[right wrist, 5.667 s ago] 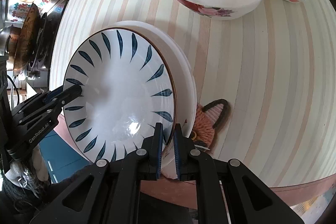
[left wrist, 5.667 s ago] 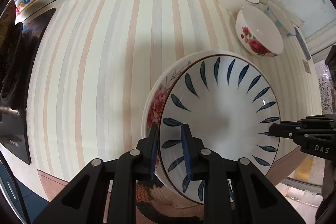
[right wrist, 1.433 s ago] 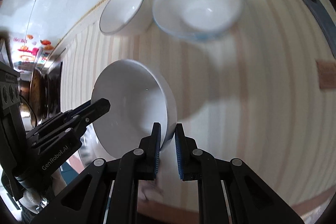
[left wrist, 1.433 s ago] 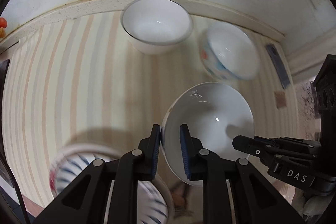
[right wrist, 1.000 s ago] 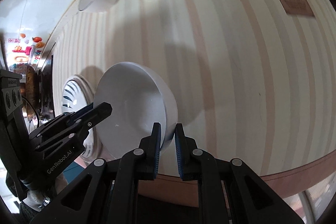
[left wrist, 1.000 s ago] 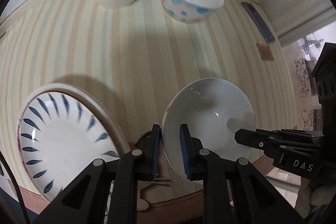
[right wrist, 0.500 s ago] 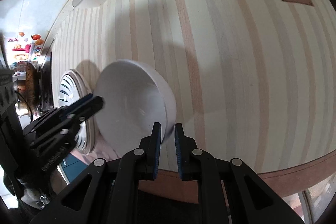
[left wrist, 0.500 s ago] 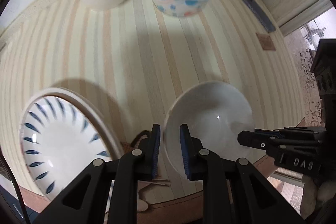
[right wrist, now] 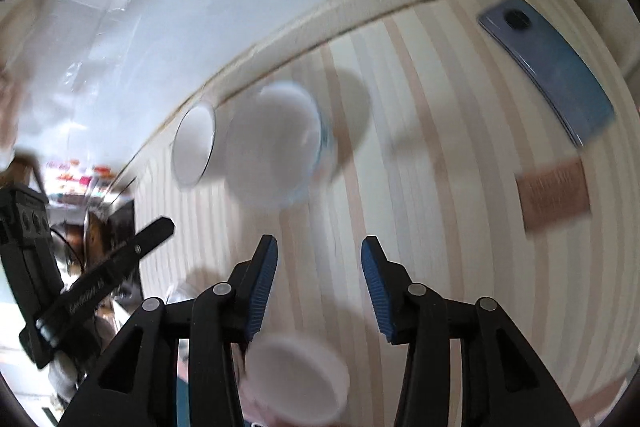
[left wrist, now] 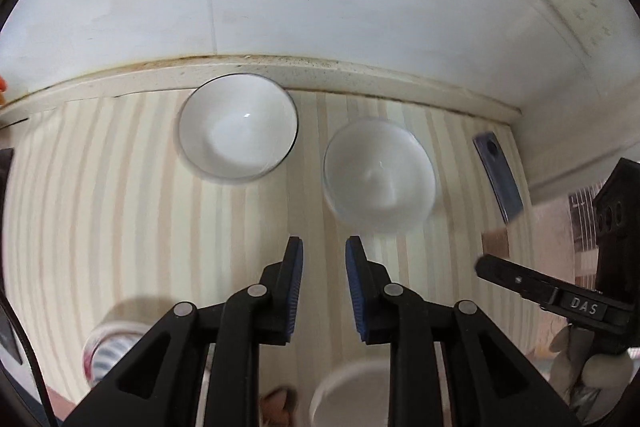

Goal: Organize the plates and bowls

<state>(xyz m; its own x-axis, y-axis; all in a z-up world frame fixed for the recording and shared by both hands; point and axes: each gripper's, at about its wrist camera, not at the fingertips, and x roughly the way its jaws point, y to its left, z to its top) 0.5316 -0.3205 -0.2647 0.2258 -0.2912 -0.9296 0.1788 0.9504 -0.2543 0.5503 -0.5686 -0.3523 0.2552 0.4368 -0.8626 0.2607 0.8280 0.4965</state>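
Released a moment ago, the bowl (right wrist: pixel 294 383) now sits at the counter's (left wrist: pixel 120 207) near edge, below both grippers, left (left wrist: pixel 323 283) and right (right wrist: pixel 318 285), whose jaws gape empty. That placement looks finished; two bowls (left wrist: pixel 238 137) (left wrist: pixel 378 175) by the wall remain to gather.

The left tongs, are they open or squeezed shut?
Open. The left tongs show striped counter between their blue pads, holding nothing.
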